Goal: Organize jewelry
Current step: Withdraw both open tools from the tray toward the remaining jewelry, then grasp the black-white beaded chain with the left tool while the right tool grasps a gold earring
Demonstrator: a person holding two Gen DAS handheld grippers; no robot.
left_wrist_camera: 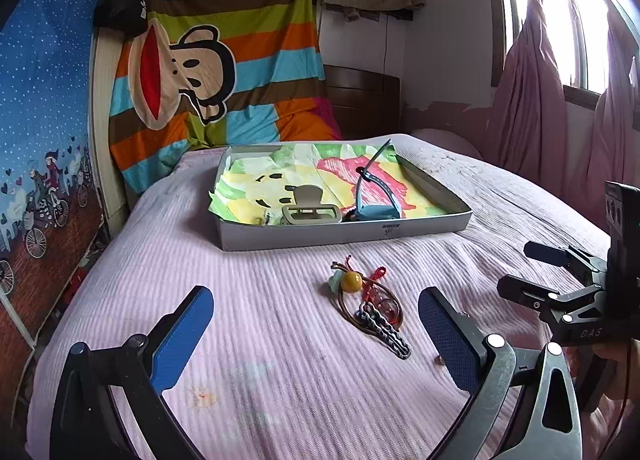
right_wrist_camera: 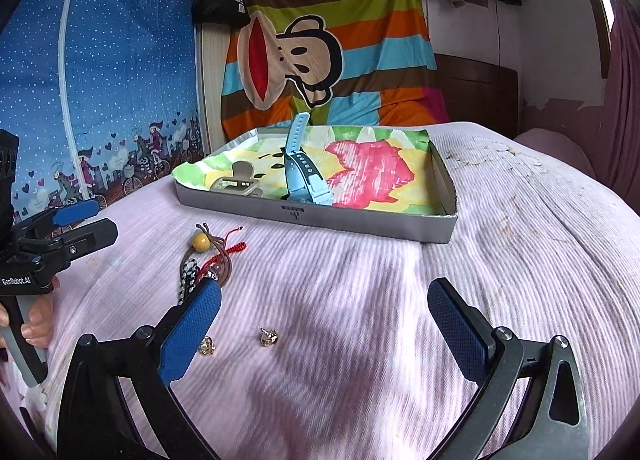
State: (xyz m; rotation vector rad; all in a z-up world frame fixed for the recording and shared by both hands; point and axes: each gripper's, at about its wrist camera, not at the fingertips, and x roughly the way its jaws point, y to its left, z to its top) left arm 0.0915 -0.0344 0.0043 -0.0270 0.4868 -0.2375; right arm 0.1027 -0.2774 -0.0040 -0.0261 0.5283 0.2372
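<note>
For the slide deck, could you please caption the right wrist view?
Open right gripper above two gold earrings on the pink bedspread; watch and hair claw already in the tray.

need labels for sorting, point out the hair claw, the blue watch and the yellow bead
hair claw (left_wrist_camera: 310,213), left wrist view, on its beige body
blue watch (right_wrist_camera: 298,176), right wrist view, on its strap
yellow bead (left_wrist_camera: 351,281), left wrist view, on its round face

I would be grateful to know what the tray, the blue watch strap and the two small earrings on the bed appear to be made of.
The tray looks like grey cardboard: matte walls, thin folded edges. The blue watch strap seems to be rubber or silicone: smooth, bending, with punched holes. The two earrings look like gold-coloured metal, glinting; too small to be sure.
</note>
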